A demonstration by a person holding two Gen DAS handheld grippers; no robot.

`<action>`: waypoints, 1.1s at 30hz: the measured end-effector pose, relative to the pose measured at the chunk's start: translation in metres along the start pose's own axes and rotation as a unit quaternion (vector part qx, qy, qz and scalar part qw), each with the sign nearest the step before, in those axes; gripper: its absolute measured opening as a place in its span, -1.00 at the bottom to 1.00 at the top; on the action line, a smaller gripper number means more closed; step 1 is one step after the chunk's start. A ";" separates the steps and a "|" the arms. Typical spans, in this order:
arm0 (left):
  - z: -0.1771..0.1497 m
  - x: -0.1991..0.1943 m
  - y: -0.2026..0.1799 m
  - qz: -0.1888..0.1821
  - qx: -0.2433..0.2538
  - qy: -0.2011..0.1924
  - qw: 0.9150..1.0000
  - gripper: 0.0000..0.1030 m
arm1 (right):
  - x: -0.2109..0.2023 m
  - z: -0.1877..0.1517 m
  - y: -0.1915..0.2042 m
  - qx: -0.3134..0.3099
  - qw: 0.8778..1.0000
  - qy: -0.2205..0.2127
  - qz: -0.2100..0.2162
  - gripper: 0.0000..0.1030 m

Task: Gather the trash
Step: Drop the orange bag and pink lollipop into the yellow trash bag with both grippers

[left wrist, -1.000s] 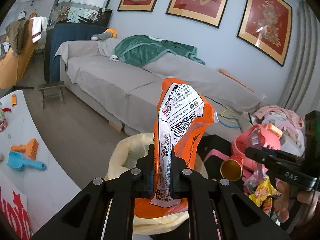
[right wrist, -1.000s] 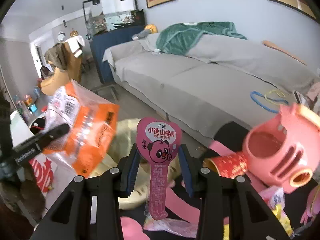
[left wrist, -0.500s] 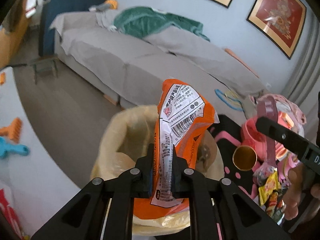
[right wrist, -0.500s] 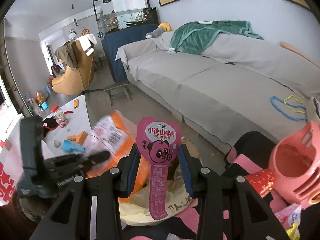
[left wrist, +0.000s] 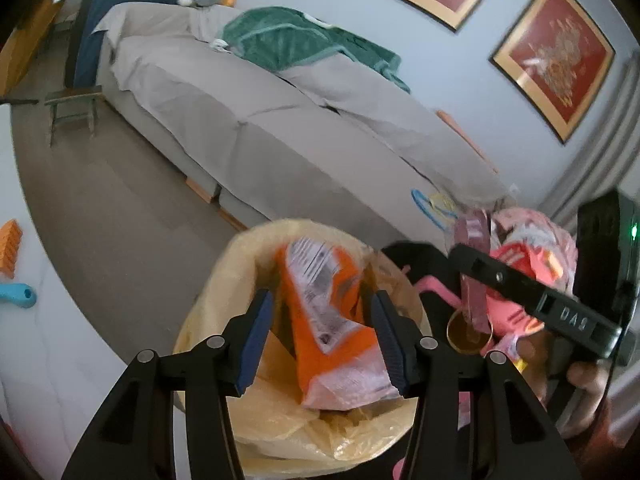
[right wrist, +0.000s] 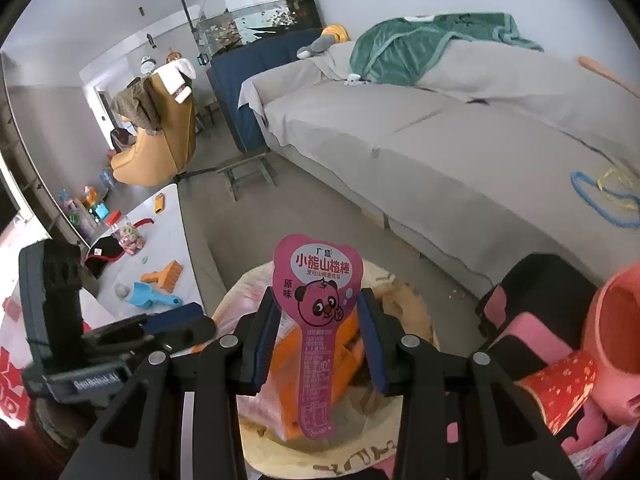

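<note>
Left gripper [left wrist: 320,336]: jaws have just been opening, pads clear of the orange snack bag [left wrist: 328,320], which lies in the yellow-lined bin [left wrist: 208,312] directly below. Right gripper [right wrist: 318,330]: clamped on a pink bear-face wrapper [right wrist: 318,304] held upright over the same bin, text "小熊山楂棒". Beyond: grey floor [left wrist: 120,208], grey sofa [left wrist: 280,132], red framed pictures [left wrist: 554,60], white table [right wrist: 168,248] with toys.

A white bench [right wrist: 168,240] is seen at the left, carrying an orange toy rake [right wrist: 164,274], a blue toy scoop [right wrist: 150,298] and a red-lidded jar of sweets [right wrist: 126,236]. A long grey-covered sofa [right wrist: 420,140] carries a rumpled green blanket [right wrist: 420,44].
</note>
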State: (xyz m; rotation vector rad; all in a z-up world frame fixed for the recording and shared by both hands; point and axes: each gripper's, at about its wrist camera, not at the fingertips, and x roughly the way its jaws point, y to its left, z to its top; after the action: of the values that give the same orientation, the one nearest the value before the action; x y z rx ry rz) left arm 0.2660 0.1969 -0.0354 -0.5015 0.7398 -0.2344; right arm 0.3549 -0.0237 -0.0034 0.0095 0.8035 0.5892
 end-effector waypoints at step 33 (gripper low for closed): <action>-0.027 -0.039 0.014 0.086 -0.013 -0.078 0.993 0.03 | 0.030 -0.037 0.025 -0.026 0.994 0.109 0.009 0.15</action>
State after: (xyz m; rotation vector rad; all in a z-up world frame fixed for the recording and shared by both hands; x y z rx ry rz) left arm 0.2203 0.2138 -0.0366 -0.4730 0.6309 -0.0244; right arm 0.3339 0.0047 -0.0441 -0.0968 1.0008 0.6341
